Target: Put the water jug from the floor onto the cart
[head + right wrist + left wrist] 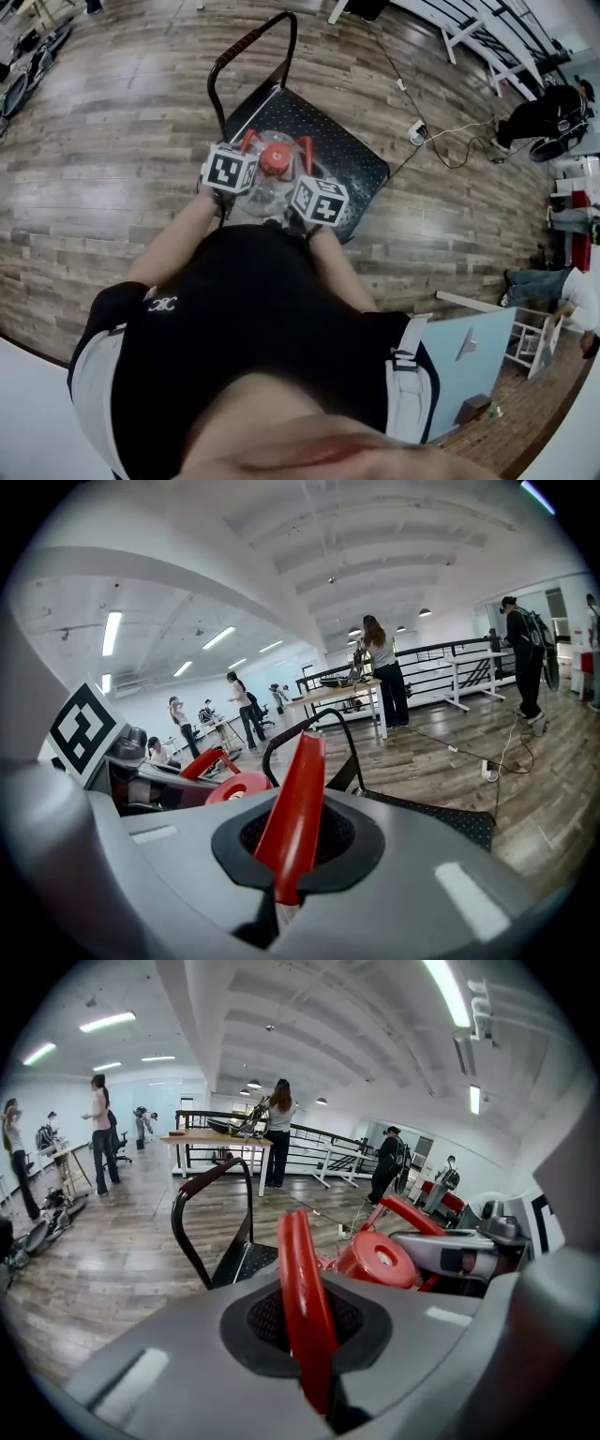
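The water jug (272, 186) is clear with a red cap (275, 159) and two red handles. It hangs over the near end of the black cart's deck (342, 141). My left gripper (247, 147) is shut on the jug's left handle (302, 1297). My right gripper (304, 153) is shut on the right handle (293, 808). In the left gripper view the cap (377, 1258) sits just right of the jaws, with the cart's push bar (208, 1190) beyond. The right gripper view shows the cap (238, 787) to the left and the deck (455, 822) to the right.
The cart's push bar (251, 47) rises at the far end. A white cable and power strip (418, 132) lie on the wooden floor right of the cart. A light blue panel (469, 361) leans at my right. People stand by desks (216, 1138) farther off.
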`<action>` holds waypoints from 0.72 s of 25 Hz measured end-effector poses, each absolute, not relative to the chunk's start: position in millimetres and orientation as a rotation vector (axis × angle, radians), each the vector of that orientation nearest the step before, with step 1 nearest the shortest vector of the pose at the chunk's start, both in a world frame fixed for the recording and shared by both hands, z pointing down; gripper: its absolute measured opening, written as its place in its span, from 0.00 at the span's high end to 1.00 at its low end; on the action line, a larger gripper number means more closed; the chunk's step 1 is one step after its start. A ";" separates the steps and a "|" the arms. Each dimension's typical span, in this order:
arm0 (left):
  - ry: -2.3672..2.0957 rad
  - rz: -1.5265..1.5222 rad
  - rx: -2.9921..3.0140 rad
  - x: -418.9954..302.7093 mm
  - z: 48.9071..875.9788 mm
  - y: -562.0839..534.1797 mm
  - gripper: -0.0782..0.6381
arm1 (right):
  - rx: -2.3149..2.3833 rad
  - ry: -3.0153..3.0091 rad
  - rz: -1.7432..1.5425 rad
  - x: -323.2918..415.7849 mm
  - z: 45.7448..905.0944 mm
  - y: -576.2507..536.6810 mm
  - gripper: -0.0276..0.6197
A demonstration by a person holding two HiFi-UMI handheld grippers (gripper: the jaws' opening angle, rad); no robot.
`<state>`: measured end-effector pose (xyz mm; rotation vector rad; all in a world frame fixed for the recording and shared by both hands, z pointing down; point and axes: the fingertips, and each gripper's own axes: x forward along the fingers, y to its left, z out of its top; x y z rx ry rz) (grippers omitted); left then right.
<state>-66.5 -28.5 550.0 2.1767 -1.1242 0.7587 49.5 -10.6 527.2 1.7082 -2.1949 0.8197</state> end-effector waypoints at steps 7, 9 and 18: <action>-1.164 0.817 2.134 -51.2 553.4 -79.4 0.89 | 1.650 -2.221 0.850 67.0 531.0 -62.0 0.93; -1.166 0.828 2.128 -44.6 555.5 -92.7 0.89 | 1.635 -2.213 0.875 74.5 534.4 -75.5 0.93; -1.128 0.855 2.107 -8.1 574.8 -148.7 0.89 | 1.562 -2.151 1.045 109.7 571.9 -124.3 0.93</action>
